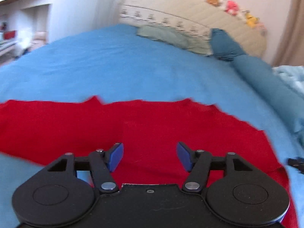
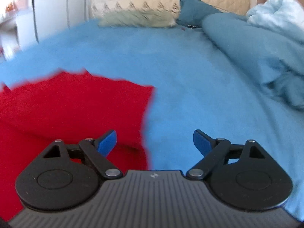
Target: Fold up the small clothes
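Left gripper [image 1: 150,156] spread wide, empty, over red garment [image 1: 144,129] lying flat on blue bedsheet [image 1: 117,64]. Right gripper [image 2: 154,143] spread wide, empty; garment's right edge under its left finger [image 2: 107,144], sheet ahead.

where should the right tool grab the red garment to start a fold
Take the red garment at its right-hand edge, where the cloth ends against the blue bedsheet. That edge lies between the open fingers of the right tool, so a low approach from the sheet side could pinch it. The garment lies flat, so the middle offers nothing to pinch. The left tool hangs open over the middle.
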The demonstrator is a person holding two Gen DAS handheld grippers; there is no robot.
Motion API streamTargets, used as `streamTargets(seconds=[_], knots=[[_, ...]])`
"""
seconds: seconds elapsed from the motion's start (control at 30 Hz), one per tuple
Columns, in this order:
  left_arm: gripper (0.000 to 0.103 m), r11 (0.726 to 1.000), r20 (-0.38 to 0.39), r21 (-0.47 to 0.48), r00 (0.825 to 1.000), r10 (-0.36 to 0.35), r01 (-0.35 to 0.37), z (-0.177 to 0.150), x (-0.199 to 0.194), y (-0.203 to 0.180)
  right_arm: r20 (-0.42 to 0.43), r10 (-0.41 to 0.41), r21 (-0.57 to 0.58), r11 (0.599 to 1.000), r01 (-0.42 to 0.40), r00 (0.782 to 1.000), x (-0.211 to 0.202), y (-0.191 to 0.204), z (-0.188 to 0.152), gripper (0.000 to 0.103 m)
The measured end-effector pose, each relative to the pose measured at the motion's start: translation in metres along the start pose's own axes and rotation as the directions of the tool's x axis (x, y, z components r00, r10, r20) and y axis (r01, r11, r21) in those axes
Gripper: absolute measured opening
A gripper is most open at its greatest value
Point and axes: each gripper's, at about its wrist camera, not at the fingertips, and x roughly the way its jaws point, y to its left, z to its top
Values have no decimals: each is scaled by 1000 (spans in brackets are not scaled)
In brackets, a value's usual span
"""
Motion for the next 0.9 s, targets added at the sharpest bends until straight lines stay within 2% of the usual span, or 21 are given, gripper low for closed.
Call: streamTargets(seconds=[0.07, 0.13, 0.2, 0.27, 0.4, 0.53, 0.63, 0.8, 0.9], knots=[[70, 999, -5, -8, 999, -33, 33, 1, 17, -12, -2, 52, 17, 998, -52, 999, 12, 18, 2, 103], [70, 1000, -25, -2, 999, -30, 30, -1, 37, -22, -13, 63, 8, 998, -63, 998, 27, 35, -1, 103], [70, 1000, -48, 17, 999, -5, 6, -3, 53, -22, -57, 48, 1, 999, -49, 997, 43, 43, -7, 103], [70, 999, -64, 35, 998, 18, -16, -2, 60, -21, -98, -3, 6, 1000, 3, 995, 54, 39, -17, 103], [72, 997, -62, 71, 998, -1, 5, -6, 61, -16, -87, 5, 43, 999, -1, 996, 45, 29, -18, 103], [80, 995, -61, 100, 998, 5, 1, -8, 65, -22, -4, 63, 61, 996, -63, 998, 43, 31, -3, 103], [87, 993, -64, 118, 998, 10, -2, -10, 66, -27, -4, 83, 59, 995, -83, 997, 69, 37, 15, 103], [88, 990, -64, 139, 998, 17, -8, -11, 68, -30, -57, 47, 165, 986, -37, 997, 119, 20, 34, 103], [88, 990, -66, 139, 998, 16, -7, -10, 67, -30, -56, 30, 136, 990, -22, 998, 122, 20, 37, 103]])
